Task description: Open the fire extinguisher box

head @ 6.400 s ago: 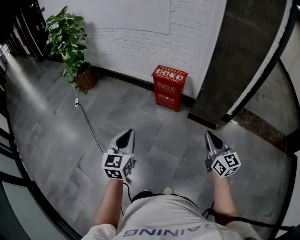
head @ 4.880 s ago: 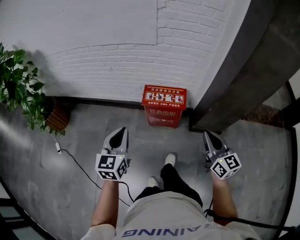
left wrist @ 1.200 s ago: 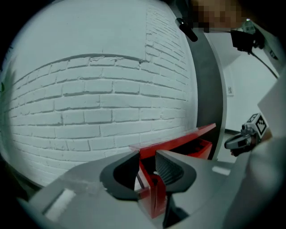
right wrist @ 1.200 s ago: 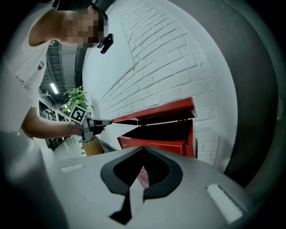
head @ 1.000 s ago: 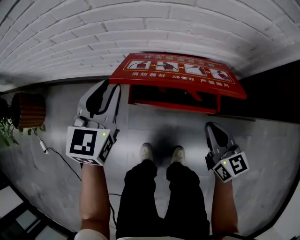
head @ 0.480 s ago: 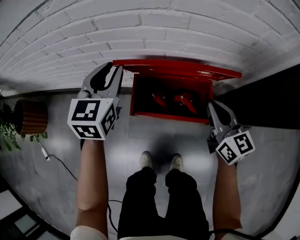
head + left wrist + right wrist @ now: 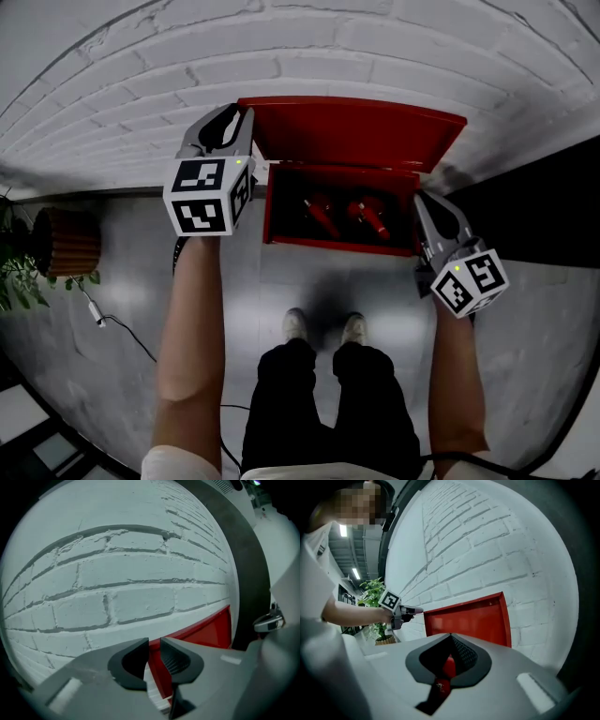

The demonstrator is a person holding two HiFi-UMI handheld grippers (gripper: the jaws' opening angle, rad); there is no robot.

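Observation:
The red fire extinguisher box (image 7: 337, 246) stands open on the floor by the white brick wall. Its lid (image 7: 352, 136) is up and leans back against the wall. Two red extinguishers (image 7: 323, 216) lie inside. My left gripper (image 7: 242, 120) is at the lid's upper left corner. In the left gripper view its jaws (image 7: 154, 648) are closing, with the lid's (image 7: 206, 632) left edge in the narrow gap between them. My right gripper (image 7: 424, 204) hovers by the box's right wall, tips together (image 7: 451, 639), with only some red showing through the hollow behind them.
A potted plant (image 7: 56, 244) stands at the left by the wall, with a cable (image 7: 122, 328) trailing over the grey floor. A dark pillar (image 7: 544, 187) rises right of the box. The person's feet (image 7: 323, 326) are just in front of it.
The lid has swung from half raised to fully up against the wall. My left gripper rose with its left edge. The right gripper has hardly moved.

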